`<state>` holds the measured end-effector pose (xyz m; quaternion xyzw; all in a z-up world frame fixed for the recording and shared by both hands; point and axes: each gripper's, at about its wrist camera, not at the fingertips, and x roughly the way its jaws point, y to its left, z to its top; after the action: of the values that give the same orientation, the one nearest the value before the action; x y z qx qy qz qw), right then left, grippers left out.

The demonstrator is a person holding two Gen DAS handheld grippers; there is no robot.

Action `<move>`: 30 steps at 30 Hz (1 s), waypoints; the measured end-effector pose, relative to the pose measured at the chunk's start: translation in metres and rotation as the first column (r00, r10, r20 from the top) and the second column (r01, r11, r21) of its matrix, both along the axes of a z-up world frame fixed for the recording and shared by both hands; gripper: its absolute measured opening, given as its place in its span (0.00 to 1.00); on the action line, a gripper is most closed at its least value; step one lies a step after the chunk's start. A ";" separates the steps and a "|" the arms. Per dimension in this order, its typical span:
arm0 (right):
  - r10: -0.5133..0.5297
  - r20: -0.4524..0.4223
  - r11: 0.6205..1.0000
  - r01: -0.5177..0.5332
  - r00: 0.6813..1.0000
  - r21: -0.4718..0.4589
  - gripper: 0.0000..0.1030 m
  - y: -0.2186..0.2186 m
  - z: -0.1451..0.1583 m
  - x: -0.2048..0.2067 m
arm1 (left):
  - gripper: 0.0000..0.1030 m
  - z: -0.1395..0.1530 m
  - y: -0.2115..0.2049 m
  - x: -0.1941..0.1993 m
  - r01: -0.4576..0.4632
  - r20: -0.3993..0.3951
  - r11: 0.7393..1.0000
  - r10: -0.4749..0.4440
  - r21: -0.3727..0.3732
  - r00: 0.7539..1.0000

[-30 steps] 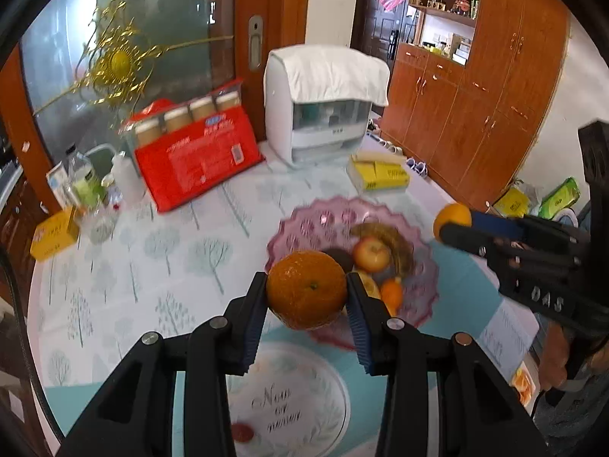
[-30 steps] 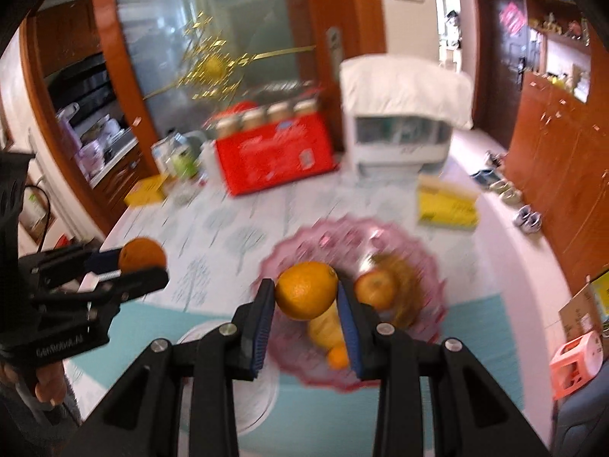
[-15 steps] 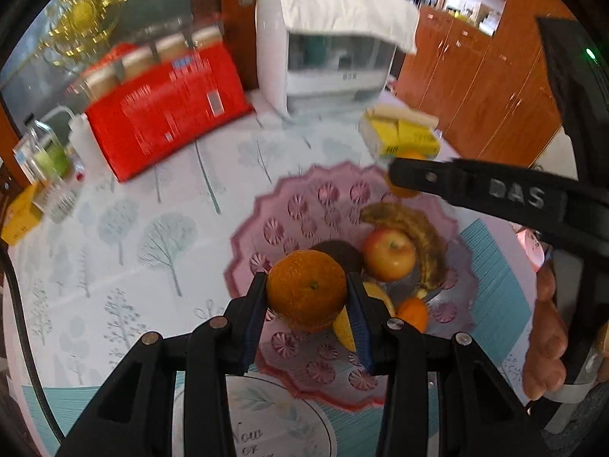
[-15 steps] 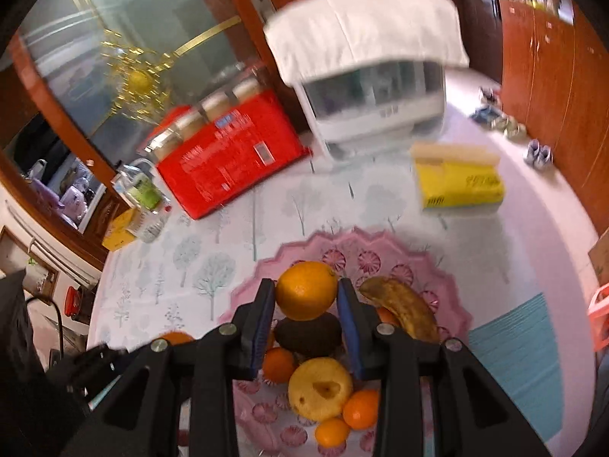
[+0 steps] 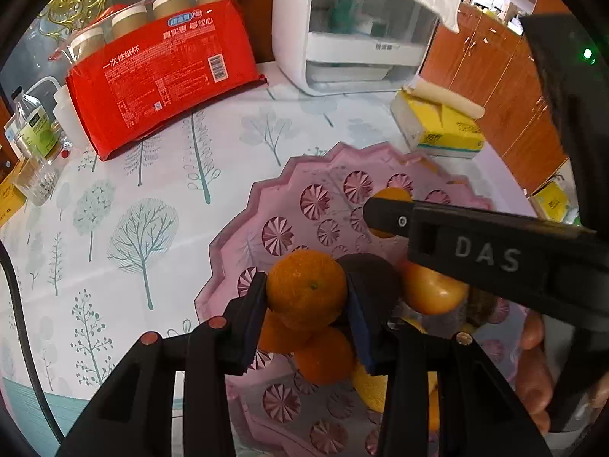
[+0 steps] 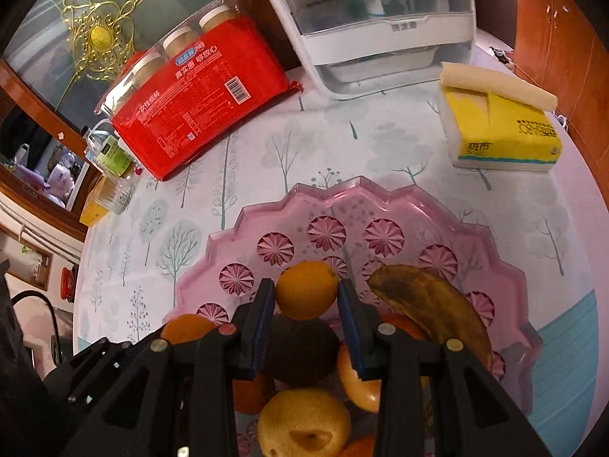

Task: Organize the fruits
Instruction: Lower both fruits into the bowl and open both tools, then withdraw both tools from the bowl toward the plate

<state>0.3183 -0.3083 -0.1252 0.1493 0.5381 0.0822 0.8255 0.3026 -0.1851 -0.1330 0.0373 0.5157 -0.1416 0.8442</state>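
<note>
My left gripper (image 5: 306,297) is shut on a mandarin (image 5: 305,290) and holds it just over the left part of the pink scalloped fruit tray (image 5: 281,194). My right gripper (image 6: 306,297) is shut on an orange (image 6: 306,288) above the same tray (image 6: 342,194); it also crosses the left wrist view (image 5: 384,211). In the tray lie a dark avocado (image 6: 300,350), a browned banana (image 6: 430,304), an apple (image 5: 432,291), a yellow fruit (image 6: 304,422) and several small oranges (image 5: 323,356).
A red pack of paper cups (image 5: 160,76) and a white dish cabinet (image 5: 354,34) stand at the table's far side. A yellow tissue pack (image 6: 498,129) lies right of the tray. Bottles and a glass (image 5: 34,133) crowd the left edge.
Both grippers have moved forward and down over the tray, each still holding its fruit. The right gripper now reaches across the tray's middle.
</note>
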 end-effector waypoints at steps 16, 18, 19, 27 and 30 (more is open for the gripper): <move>0.018 0.074 0.999 -0.015 0.997 -0.028 0.40 0.009 0.021 -0.005 | 0.77 0.017 0.026 -0.005 -0.072 0.053 0.997 0.073 -0.013 0.996; 0.017 0.083 0.999 -0.015 0.996 -0.033 0.40 0.010 0.025 -0.007 | 0.78 0.023 0.029 -0.007 -0.076 0.059 0.997 0.077 -0.016 0.995; 0.017 0.087 0.999 -0.014 0.996 -0.034 0.40 0.010 0.027 -0.008 | 0.78 0.025 0.029 -0.008 -0.076 0.060 0.997 0.077 -0.017 0.995; 0.009 0.106 0.999 -0.005 0.994 -0.042 0.40 0.010 0.043 -0.020 | 0.83 0.045 0.038 -0.019 -0.087 0.067 0.995 0.090 -0.045 0.994; 0.005 0.112 0.999 0.001 0.994 -0.051 0.40 0.010 0.049 -0.025 | 0.83 0.053 0.042 -0.024 -0.092 0.070 0.994 0.095 -0.057 0.993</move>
<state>0.2934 -0.2987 -0.0758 0.1230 0.4928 0.0775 0.8579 0.2784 -0.1428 -0.0799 -0.0046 0.4820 -0.1143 0.8687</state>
